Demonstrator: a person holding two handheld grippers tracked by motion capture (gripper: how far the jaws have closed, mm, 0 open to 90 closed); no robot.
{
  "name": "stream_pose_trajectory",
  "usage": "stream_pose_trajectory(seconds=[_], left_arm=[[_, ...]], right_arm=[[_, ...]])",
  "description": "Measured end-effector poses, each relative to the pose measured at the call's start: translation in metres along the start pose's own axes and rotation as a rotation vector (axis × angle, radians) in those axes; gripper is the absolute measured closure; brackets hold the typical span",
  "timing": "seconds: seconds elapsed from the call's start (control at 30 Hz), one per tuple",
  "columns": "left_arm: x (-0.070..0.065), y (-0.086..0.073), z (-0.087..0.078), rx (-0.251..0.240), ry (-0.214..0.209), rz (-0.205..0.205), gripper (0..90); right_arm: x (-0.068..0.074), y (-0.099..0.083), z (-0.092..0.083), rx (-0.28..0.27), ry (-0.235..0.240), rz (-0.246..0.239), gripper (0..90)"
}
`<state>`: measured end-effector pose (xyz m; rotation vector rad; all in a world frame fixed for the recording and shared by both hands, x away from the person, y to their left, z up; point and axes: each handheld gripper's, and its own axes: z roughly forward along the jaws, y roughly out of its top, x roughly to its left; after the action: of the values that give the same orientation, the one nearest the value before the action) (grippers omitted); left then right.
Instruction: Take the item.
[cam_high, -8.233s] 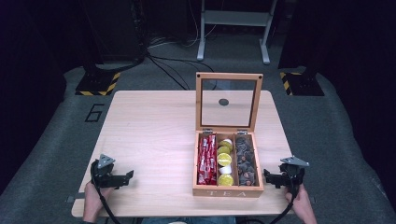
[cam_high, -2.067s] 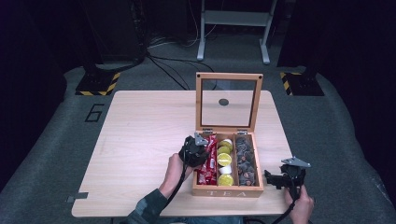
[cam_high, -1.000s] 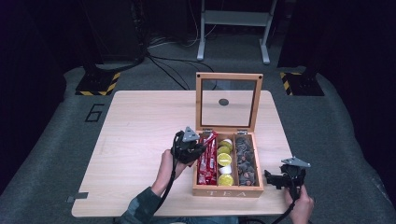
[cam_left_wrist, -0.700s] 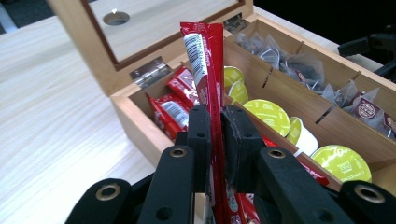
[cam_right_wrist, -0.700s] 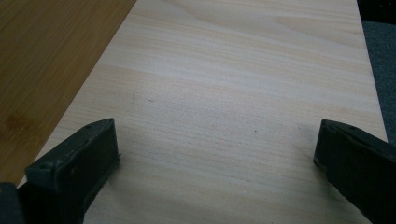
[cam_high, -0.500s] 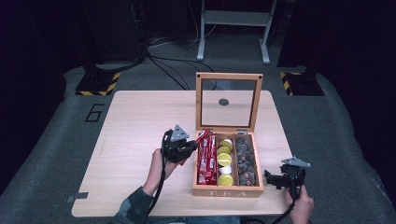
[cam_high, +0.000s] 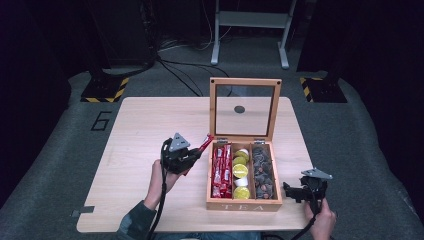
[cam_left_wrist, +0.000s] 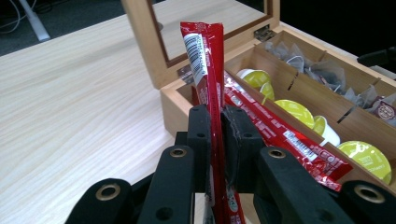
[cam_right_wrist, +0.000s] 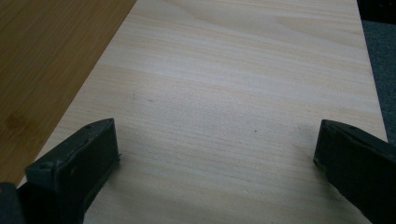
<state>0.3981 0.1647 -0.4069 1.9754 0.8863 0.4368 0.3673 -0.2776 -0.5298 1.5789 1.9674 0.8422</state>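
While the table carries the open tea box at its right half, the left gripper sits just left of that box, jaws clamped on a red sachet raised clear of the left compartment. Right gripper, jaws wide, holds nothing.

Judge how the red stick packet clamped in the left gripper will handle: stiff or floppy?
The red stick packet probably stays fairly stiff: it stands straight above the left gripper. Likely light, being thin. Its glossy wrapper might slip.
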Motion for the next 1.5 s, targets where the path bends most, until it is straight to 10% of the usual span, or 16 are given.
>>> stream_pose_trajectory(seconds=[1.5], left_arm=[[0.098,-0.014,-0.016,0.007,0.226,-0.112,80.9]], right_arm=[[0.0,0.0,0.0,0.0,0.0,0.0,0.0]])
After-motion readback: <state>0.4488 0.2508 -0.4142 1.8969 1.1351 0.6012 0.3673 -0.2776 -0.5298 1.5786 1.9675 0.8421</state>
